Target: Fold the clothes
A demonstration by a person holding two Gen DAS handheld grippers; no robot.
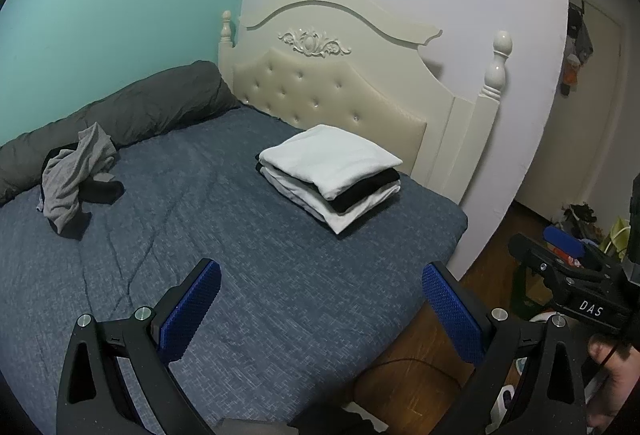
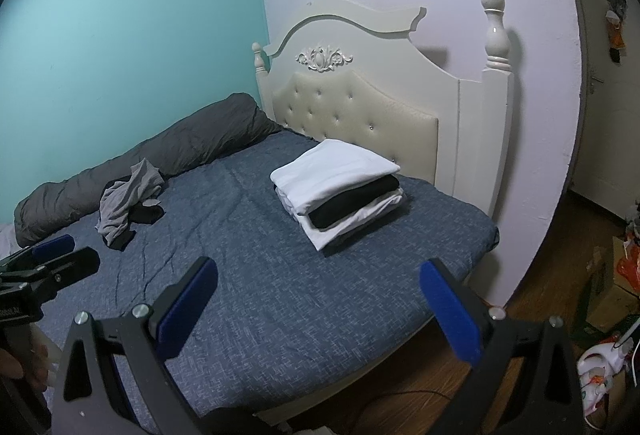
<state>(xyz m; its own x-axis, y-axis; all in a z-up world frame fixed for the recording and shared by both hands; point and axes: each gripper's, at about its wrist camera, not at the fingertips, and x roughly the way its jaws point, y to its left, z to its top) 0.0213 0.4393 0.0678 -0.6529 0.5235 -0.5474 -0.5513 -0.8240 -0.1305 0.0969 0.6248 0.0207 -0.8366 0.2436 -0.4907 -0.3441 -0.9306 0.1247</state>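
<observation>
A stack of folded clothes (image 1: 332,171) (image 2: 338,183), white on top with a black piece between white ones, lies on the blue bed cover (image 1: 248,275) (image 2: 280,295) near the headboard. A crumpled grey garment (image 1: 74,171) (image 2: 128,195) lies over a dark one at the far left, beside the rolled grey duvet. My left gripper (image 1: 320,287) is open above the bed's near part, with nothing between its blue pads. My right gripper (image 2: 318,283) is open too, empty, over the bed's near edge. Each gripper shows at the side of the other's view.
A cream headboard (image 1: 332,91) (image 2: 360,107) with posts stands against the white wall. A rolled grey duvet (image 1: 120,111) (image 2: 160,151) lies along the teal wall. To the right is wooden floor with boxes and clutter (image 2: 612,275). A cable (image 1: 416,363) runs across the floor.
</observation>
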